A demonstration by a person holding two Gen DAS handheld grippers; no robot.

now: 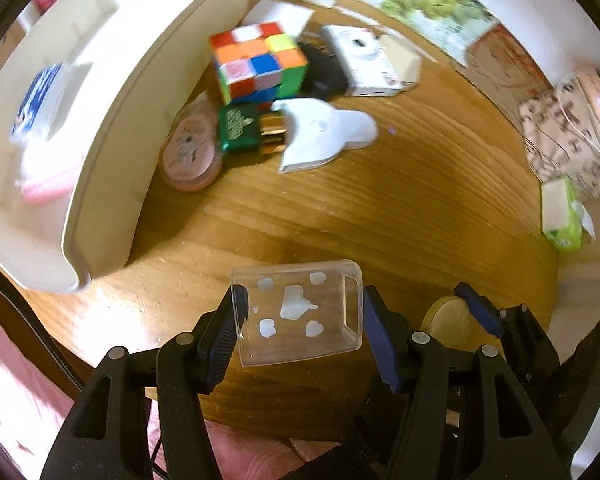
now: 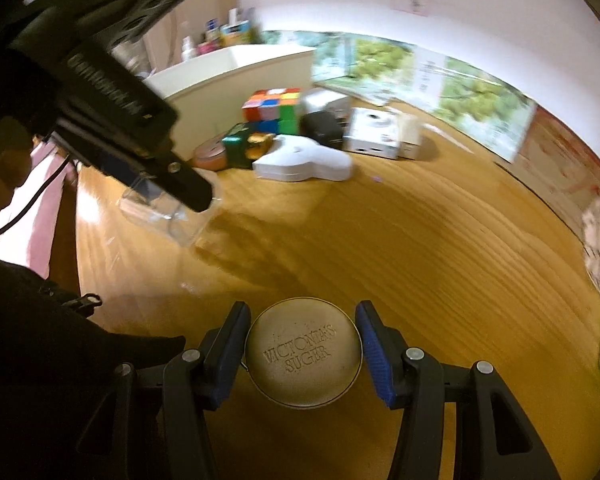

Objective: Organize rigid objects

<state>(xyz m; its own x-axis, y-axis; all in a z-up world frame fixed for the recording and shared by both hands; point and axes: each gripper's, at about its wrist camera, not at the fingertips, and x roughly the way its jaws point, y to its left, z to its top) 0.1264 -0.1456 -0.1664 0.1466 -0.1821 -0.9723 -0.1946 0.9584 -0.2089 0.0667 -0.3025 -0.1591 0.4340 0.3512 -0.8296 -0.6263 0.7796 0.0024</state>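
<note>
Mid-carry: the left claw [image 1: 300, 320] grips a clear box [image 1: 298, 312] and the right claw [image 2: 302, 354] a round tin [image 2: 303, 356] above the worktop's near edge (likely bound for the white bin [image 1: 112, 132]), next needing a level lift over its wall.

1. Left gripper [image 1: 300, 320]: black plastic arms, blue ribbed pads [image 1: 380, 344], silver pivot screws.
2. Right gripper [image 2: 302, 354]: same black frame, blue pads [image 2: 374, 352].
3. Black cable beside a dark sleeve [image 2: 40, 340].
</note>
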